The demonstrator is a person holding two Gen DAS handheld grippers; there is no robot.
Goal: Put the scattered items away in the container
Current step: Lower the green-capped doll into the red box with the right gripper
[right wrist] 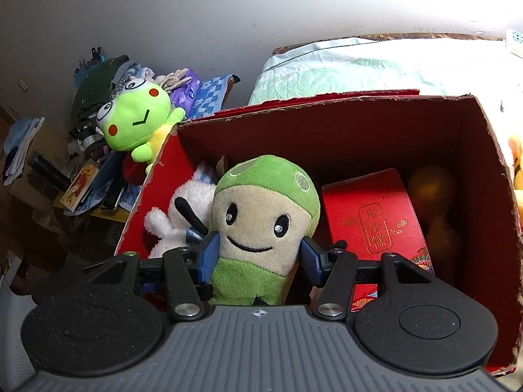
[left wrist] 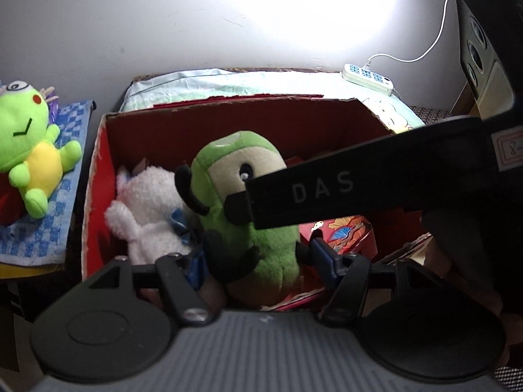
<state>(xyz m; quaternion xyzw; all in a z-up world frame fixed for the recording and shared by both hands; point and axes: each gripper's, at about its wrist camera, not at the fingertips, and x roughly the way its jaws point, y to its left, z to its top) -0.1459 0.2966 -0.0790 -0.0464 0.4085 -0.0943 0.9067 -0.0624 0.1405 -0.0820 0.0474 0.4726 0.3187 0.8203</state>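
Your right gripper (right wrist: 258, 254) clamps the green doll (right wrist: 261, 222) at the cheeks, upright, long axis vertical, face toward the right camera, inside the box (right wrist: 327, 111) by its left wall beside the white plush (right wrist: 176, 219). Your left gripper (left wrist: 261, 258) straddles the doll, jaws apart, contact unclear.

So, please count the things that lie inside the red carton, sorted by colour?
Green: 1, the doll
White: 1, the plush
Red: 1, the gift box
Yellow: 1, a dim toy
Total: 4
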